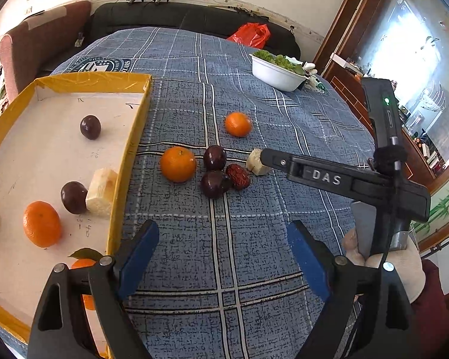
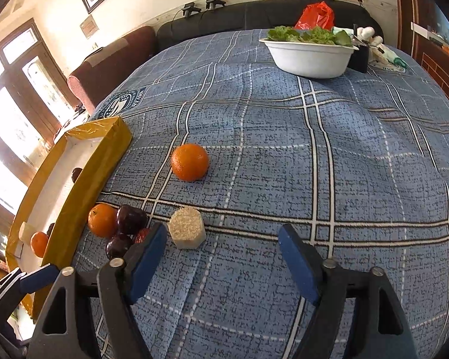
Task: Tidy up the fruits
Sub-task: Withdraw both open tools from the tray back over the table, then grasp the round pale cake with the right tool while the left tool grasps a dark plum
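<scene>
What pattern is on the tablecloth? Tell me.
The tablecloth is blue plaid with white and black crossing stripes, clearest in the right wrist view.

"DAS" on the right claw (image 1: 265, 157)

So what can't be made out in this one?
- Left wrist view: an orange in the box is mostly hidden behind the left tool.
- Right wrist view: the box wall hides most of its contents; the red date sits partly behind a right tool finger.
</scene>
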Available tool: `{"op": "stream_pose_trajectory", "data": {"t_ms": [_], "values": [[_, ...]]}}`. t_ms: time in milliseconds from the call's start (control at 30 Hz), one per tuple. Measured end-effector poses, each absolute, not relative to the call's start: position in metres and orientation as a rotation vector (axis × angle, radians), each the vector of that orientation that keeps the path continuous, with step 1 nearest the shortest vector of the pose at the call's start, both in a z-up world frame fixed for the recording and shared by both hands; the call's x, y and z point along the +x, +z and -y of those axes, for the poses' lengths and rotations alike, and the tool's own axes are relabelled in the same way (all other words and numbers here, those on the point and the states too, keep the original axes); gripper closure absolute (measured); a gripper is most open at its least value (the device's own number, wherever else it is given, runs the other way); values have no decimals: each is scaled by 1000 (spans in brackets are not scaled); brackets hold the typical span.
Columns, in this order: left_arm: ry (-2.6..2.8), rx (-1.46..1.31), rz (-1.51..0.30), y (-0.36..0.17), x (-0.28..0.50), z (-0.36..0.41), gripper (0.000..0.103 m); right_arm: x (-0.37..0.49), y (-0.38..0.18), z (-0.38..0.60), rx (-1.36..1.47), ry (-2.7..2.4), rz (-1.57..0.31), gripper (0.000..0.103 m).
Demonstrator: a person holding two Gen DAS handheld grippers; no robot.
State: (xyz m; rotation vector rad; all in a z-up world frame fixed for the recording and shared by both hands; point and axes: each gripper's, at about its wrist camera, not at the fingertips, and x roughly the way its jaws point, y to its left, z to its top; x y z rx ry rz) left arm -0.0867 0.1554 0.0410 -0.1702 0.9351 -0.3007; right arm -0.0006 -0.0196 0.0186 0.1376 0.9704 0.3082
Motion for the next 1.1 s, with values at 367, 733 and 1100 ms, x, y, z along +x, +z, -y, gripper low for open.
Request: {"op": "stream_pose_trajectory", "data": {"t_ms": [367,733,1100], "values": [[-290,-165,-945,40,-84,-152,16,8,11,-10,38,317,-957,35],[-280,-142,-940,41,-78,-142,16,6,12,5,27,295,-939,63],[-249,-35,-916,40,-44,-127,53,7,10,40,175,308,-930,65]]}}
